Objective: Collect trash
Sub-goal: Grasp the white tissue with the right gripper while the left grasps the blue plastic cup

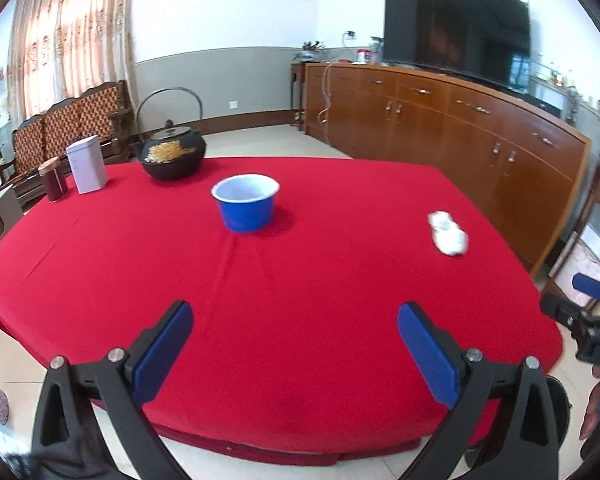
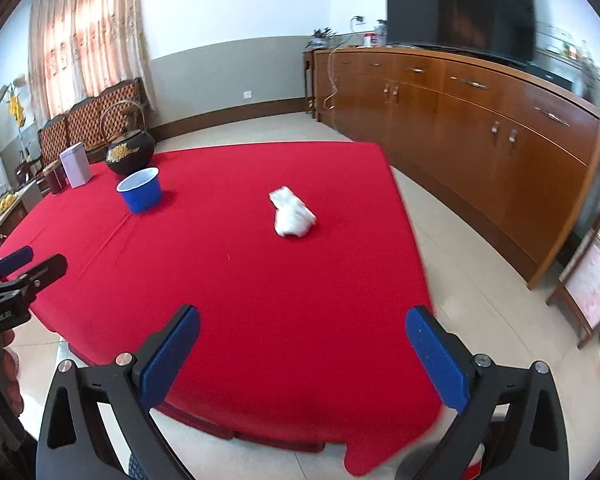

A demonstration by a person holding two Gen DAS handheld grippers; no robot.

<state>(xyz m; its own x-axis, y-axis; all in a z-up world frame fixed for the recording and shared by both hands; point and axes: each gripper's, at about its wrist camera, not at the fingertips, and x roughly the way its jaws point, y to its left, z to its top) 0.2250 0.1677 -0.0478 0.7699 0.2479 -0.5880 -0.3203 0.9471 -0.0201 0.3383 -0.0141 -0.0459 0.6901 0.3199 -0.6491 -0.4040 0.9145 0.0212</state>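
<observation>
A crumpled white tissue (image 1: 448, 238) (image 2: 292, 212) lies on the red tablecloth (image 1: 300, 288) (image 2: 240, 280), toward the table's right side. A blue cup (image 1: 245, 202) (image 2: 140, 190) with a white inside stands upright near the middle, left of the tissue. My left gripper (image 1: 294, 320) hovers open over the near edge, in line with the cup. Open as well, my right gripper (image 2: 302, 324) sits at the near right edge, well short of the tissue. Each gripper shows at the other view's edge: the right gripper (image 1: 588, 312), the left gripper (image 2: 16, 276). Nothing is between either pair of fingers.
At the table's far left stand a black iron kettle (image 1: 172, 152) (image 2: 130, 152), a white box (image 1: 86, 164) (image 2: 75, 164) and a dark red canister (image 1: 53, 179) (image 2: 54, 176). A long wooden sideboard (image 1: 460, 128) (image 2: 480, 120) with a TV (image 1: 456, 28) runs along the right wall.
</observation>
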